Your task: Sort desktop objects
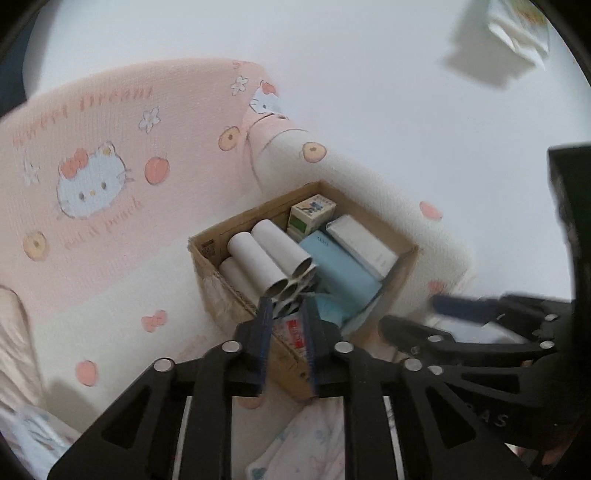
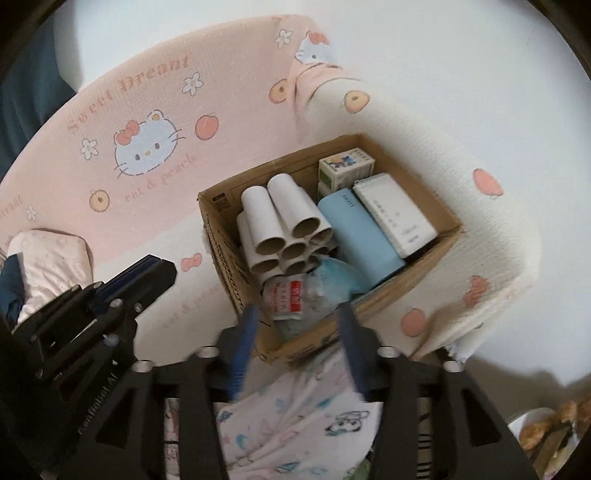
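Observation:
A cardboard box [image 1: 236, 225] [image 2: 218, 206] sits on a pink and white Hello Kitty cover. It holds several cardboard tubes [image 1: 266, 258] [image 2: 280, 221], a light blue box [image 1: 340, 266] [image 2: 358, 236], a white box [image 1: 362, 243] [image 2: 395, 214], a small printed carton [image 1: 312, 214] [image 2: 345, 166] and a crumpled packet with red print [image 2: 291, 299]. My left gripper [image 1: 288, 332] hangs over the box's near edge, its jaws a narrow gap apart, empty. My right gripper [image 2: 295, 343] is open above the box's near wall, nothing between its fingers.
A patterned white cloth [image 2: 295, 424] lies below the right gripper. A white packet [image 1: 517, 29] lies on the white floor at the far right. A pale cushion [image 2: 48, 258] sits at the left. A dish of food [image 2: 546, 428] shows at the lower right.

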{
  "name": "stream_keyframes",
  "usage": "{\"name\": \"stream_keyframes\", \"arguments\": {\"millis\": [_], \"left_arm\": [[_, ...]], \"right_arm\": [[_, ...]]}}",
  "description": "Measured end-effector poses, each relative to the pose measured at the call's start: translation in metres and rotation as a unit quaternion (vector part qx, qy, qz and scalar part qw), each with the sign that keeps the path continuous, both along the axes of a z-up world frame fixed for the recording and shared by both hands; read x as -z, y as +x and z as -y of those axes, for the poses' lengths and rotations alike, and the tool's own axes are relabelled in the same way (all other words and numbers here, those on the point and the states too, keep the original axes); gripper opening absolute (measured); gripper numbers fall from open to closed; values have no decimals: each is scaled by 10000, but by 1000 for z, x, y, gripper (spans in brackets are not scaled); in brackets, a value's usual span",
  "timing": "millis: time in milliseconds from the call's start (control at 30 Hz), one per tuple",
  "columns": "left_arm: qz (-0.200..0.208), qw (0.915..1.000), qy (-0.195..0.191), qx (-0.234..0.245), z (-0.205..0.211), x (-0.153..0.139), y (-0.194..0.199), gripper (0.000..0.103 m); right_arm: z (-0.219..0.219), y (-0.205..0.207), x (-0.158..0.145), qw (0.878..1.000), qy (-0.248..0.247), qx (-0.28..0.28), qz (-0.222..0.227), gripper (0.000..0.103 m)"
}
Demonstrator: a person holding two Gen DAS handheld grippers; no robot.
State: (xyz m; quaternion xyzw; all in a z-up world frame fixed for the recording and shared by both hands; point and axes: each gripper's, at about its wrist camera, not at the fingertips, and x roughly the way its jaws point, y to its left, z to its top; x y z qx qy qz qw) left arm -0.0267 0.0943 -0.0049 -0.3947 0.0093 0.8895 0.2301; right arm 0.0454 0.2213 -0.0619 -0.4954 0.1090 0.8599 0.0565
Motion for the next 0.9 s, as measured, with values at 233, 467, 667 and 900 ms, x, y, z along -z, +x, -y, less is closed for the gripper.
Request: {"name": "stream_keyframes", "arguments": {"millis": [233,467,667,900], "left_arm": [[401,9992,40,38,6,-14,0,61],[334,9981,-414,-309,12,-21,0,72],[-10,9941,-1001,-427,11,-20,4,72],[156,9938,-1010,-445,21,-12,1,73]], "right_arm": [[-10,17,-19,9976,618,300,-62,71],[-8,28,-36,9969,672,316,-275,75],[4,26,-38,9972,680,177,-270,78],[14,19,-34,9969,763,65,-153,78]]}}
